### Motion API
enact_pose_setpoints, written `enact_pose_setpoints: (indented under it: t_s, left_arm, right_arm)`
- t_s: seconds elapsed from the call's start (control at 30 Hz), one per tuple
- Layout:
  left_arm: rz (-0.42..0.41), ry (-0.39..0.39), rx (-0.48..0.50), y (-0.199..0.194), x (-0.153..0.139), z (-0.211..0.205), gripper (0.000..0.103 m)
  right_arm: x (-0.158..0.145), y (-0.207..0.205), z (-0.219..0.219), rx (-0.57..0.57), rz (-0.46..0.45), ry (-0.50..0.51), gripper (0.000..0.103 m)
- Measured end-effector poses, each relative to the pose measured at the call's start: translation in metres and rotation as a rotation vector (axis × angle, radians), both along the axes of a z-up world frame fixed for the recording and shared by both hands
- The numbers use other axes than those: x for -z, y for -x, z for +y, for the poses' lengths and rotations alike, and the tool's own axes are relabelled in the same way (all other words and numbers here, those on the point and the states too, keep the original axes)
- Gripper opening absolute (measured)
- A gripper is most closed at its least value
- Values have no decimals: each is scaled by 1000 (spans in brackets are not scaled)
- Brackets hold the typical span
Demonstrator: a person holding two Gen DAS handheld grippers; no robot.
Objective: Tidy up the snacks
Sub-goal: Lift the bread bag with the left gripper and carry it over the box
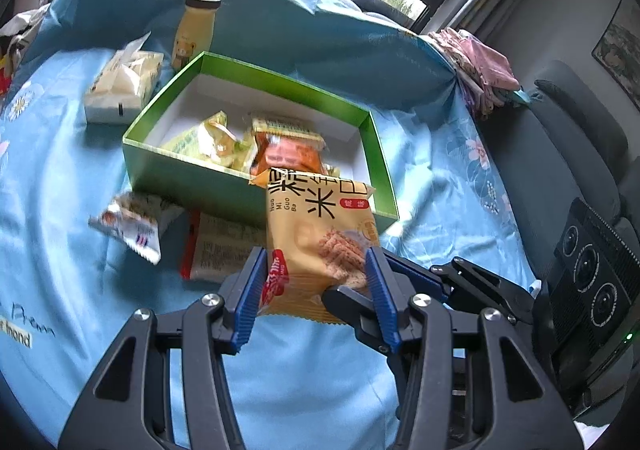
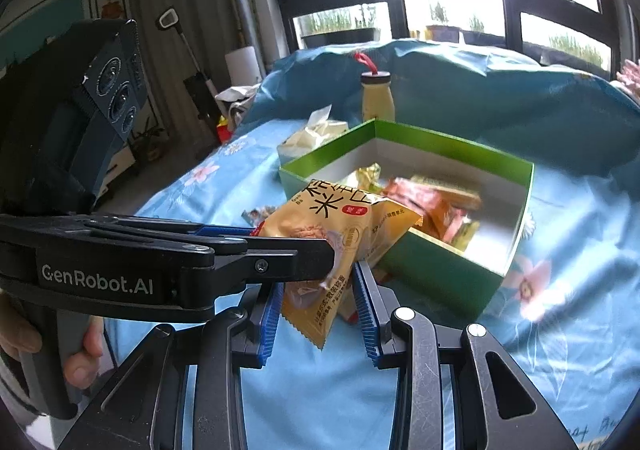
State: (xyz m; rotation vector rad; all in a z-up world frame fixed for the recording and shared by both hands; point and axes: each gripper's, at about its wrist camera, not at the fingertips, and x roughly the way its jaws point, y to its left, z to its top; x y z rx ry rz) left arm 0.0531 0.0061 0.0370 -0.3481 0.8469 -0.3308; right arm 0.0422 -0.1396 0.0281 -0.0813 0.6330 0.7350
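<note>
Nearest in each view are black hinged fingers faced with ribbed blue pads. The left gripper point(image 1: 314, 274) has its jaws partly open, closed across the width of a glossy yellow-orange foil snack packet printed with large black characters point(image 1: 320, 226), which is held in the air just in front of the box's near wall. The right gripper point(image 2: 318, 290) has its jaws partly open around the packet's crimped lower corner; whether its pads press the foil cannot be told.

Only the right wrist view shows the person's hand point(image 2: 84, 350) on the left gripper's handle. Only the left wrist view shows a crinkled white and red wrapper point(image 1: 132, 226) and a flat beige sachet with a red edge point(image 1: 216, 250), both lying on the wrinkled light blue floral cloth point(image 1: 440, 177) near the box.

Beyond them stands a rectangular green cardboard box with a white interior point(image 1: 200, 173), open-topped. It holds orange foil packets point(image 1: 288, 153) and pale yellow-green packets point(image 1: 208, 137), heaped toward its near side.

Farther off lie a soft white tissue pack point(image 1: 120, 85) and an upright yellow bottle with a dark cap and red loop point(image 1: 194, 33).
</note>
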Motion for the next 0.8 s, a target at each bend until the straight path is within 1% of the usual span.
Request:
enact_pose_setpoints:
  t_s: [0.17,0.3,0.4,0.47,0.53,0.63,0.8]
  left_arm:
    - [-25,-8,5,-16,-11,4,49]
    - [-37,-10,4,-32,-19,9,49]
    - [-49,-31,5,-44,-24,11,52]
    - [-47,-47,1,-54,-25,13,53]
    - [-41,-40,-5,-62,-24,18,53]
    - [-14,-3,-21,-75,-18,29,53]
    - [18,6,-53,-89,-9,39,53]
  right_arm:
    - [-9,-12,3,4,-30,-7,37]
    - [-17,-31,5,0,-34,-28,37]
    - [-22,-45,9,-4,-38,-40,37]
    - [-23,-55,14,-8,-36,-43,37]
    - [-22,-65,18,-11,-29,-42,37]
    - [-20,-77,25,-19,-23,-35,37]
    - [-11,-93,36,-29,2,-20,37]
